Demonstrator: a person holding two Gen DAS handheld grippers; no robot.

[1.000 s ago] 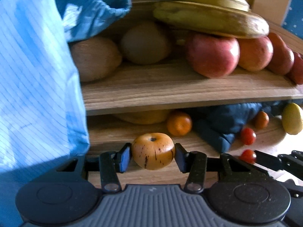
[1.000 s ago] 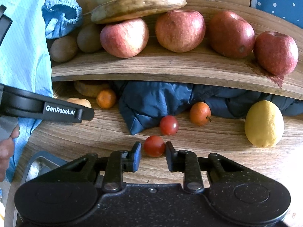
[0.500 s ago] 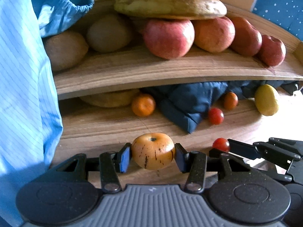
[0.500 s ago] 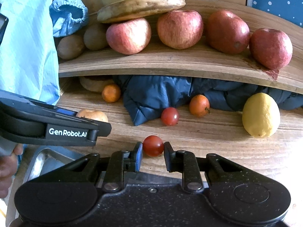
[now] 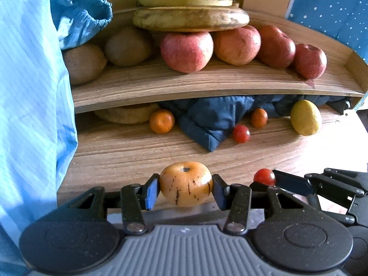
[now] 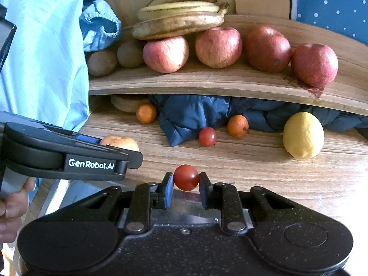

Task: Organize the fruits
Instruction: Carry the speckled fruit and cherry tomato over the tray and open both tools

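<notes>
L gripper point(image 5: 185, 189) clamped on the speckled orange-yellow fruit point(image 5: 185, 184), pads on its widest sides, stem dimple up. R gripper point(image 6: 185, 181) clamped on a cherry tomato point(image 6: 185, 177), pads at its middle. Both are held just in front of the wooden shelf point(image 5: 207, 87), low over the surface point(image 5: 119, 156).

Handling, judged: speckled fruit looks firm, smooth-skinned and moderately light. The grip across the middle is right; a grip higher or lower on the curve could squirt it out. Tomato is v. light, thin-skinned and soft, so use min. squeeze or it splits. It's round and glossy, so it'll roll once let go.

Room: open wood surface between the grippers and the shelf's lower gap. Under the shelf, a dark blue cloth point(image 6: 195, 117) fills the middle, w/ two small oranges, one left point(image 6: 146, 113) and one right point(image 6: 237, 126) of its front fold. A second tomato point(image 6: 207, 136) sits just in front of the cloth and a lemon point(image 6: 303, 134) near the shelf's right end.

Shelf top is crowded: apples point(image 6: 218, 47) in a row, bananas point(image 6: 179, 18) stacked on them, brown fruit at the left. The shelf's front edge overhangs the gap, so there's low clearance going in. A metal tray edge point(image 6: 55, 191) shows below the L gripper, nearer the camera than the shelf. Grippers are close side by side, so watch for a knock.
</notes>
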